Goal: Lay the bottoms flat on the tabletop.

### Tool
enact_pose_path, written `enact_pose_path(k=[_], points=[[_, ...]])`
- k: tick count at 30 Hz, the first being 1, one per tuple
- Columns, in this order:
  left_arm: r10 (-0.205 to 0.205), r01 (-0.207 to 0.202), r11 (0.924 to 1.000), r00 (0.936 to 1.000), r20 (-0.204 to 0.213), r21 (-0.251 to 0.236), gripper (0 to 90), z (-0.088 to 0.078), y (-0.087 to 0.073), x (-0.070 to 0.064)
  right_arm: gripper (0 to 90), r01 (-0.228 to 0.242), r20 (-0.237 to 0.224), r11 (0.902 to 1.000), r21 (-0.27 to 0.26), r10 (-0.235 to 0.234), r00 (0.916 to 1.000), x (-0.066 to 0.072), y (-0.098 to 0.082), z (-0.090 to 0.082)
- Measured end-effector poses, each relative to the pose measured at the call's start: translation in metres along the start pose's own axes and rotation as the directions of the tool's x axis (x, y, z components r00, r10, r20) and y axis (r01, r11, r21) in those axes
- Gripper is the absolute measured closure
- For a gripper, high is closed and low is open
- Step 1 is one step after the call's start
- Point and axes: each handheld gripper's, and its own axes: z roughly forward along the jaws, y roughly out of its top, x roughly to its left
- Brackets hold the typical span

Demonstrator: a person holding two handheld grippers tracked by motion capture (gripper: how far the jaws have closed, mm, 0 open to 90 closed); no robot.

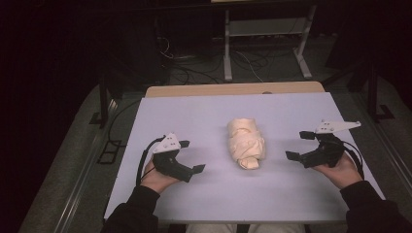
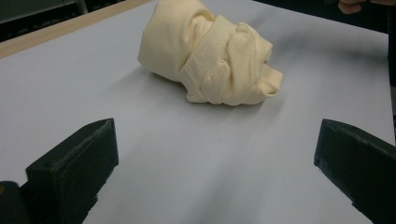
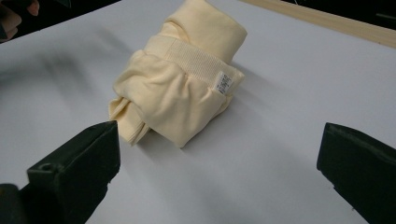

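**Two open grippers flank a rolled cream garment**

While both hands rest low on the table, the left gripper [image 1: 191,156] sits at the lower left of the high view with its jaws spread wide and nothing between them. Its own view confirms this: the two black jaws rise from the bottom corners of the frame, far apart, with bare surface between. The right gripper [image 1: 301,145] sits at the lower right of the high view, also gaping wide and empty, its jaws turned toward the frame's middle. In the right gripper view its jaws stand at the two bottom corners, again with bare surface between them.

Between the two grippers, at the centre of the high view, lies the rolled cream garment [image 1: 246,143], well apart from either one and touched by neither. It lies lengthwise up and down the frame. In the left gripper view the bundle [image 2: 211,57] fills the upper middle, wrapped by a ribbed band. In the right gripper view it [image 3: 180,81] lies in the upper centre-left, with a small white label on the band facing the camera.

Under everything is the pale grey table cover [image 1: 194,116], and a strip of wooden tabletop [image 1: 204,90] shows along its far edge. Beyond that, at the top of the high view, cables [image 1: 243,60] lie on the dark floor by a white metal frame [image 1: 227,48].
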Motion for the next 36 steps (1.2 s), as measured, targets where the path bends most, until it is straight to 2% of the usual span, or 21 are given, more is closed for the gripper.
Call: enact_pose_path(k=[7,9,18,27,36], points=[[0.010,-0.010,0.9999,0.9999,-0.007,0.011,0.0,0.003,0.007,0.005,0.0,0.018,-0.002,0.9996,0.020,-0.018,0.9998,-0.002,0.010,0.003],[0.023,-0.023,0.9997,0.9997,-0.011,-0.001,0.0,0.004,0.011,0.005,0.0,0.022,0.001,0.9995,0.023,-0.022,0.9998,-0.003,0.012,0.005],[0.037,-0.037,0.9993,0.9993,-0.008,-0.004,0.0,0.011,0.024,0.010,0.0,0.002,0.008,0.9991,0.041,-0.002,1.0000,-0.014,0.017,0.015],[0.018,-0.018,0.9992,0.9996,-0.021,-0.034,0.0,0.023,0.035,0.023,0.0,0.013,0.012,0.9988,0.047,-0.013,0.9998,-0.018,0.029,0.023],[-0.002,0.002,0.9990,0.9999,-0.012,-0.046,0.0,0.034,0.043,0.031,0.0,0.008,0.002,0.9992,0.040,-0.009,1.0000,-0.023,0.040,0.027]])
